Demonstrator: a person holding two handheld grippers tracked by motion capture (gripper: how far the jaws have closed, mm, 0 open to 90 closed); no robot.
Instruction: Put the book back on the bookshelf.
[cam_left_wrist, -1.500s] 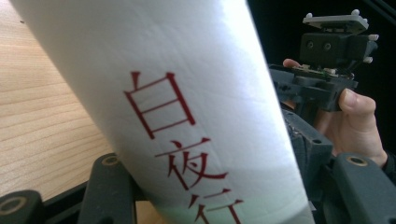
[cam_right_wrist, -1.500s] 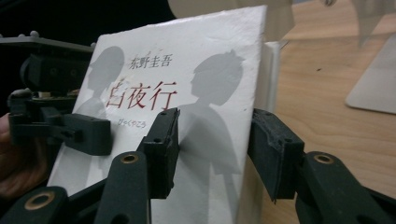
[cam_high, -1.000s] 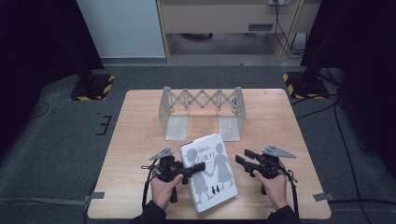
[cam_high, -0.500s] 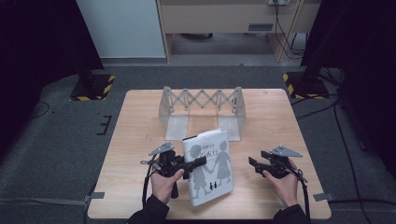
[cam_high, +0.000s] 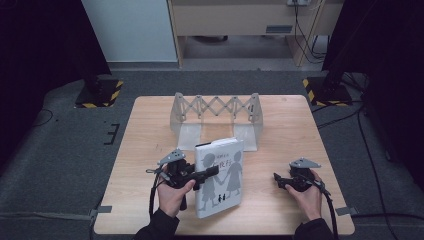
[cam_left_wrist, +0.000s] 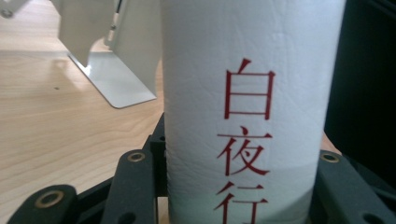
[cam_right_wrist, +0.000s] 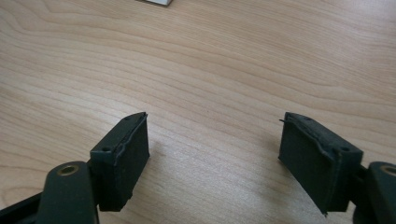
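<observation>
Low in the centre of the high view, a white book (cam_high: 220, 176) with grey figures of two people holding hands on its cover stands tilted up off the counter (cam_high: 150, 130), its top edge nearer the rack than a second ago, when it lay flatter. The left gripper (cam_high: 212, 171), at lower left of centre, has its jaws closed on the book's spine edge; in the left gripper view the spine (cam_left_wrist: 247, 112), printed with red characters, sits between the two black jaws. The right gripper (cam_high: 276, 178) has drawn away from the book since the earlier frames and now rests at the lower right of the frame, well apart from it. In the right gripper view its jaws stand wide apart with nothing between them, low over bare wood.

At the upper centre of the counter an expandable metal book rack (cam_high: 215, 112) with a scissor lattice stands open. The counter is pale wood with tape at its near corners. Grey carpet (cam_high: 65, 150) surrounds it; yellow-and-black striped stand bases (cam_high: 97, 92) sit at upper left and upper right, and cables (cam_high: 350, 115) trail on the right.
</observation>
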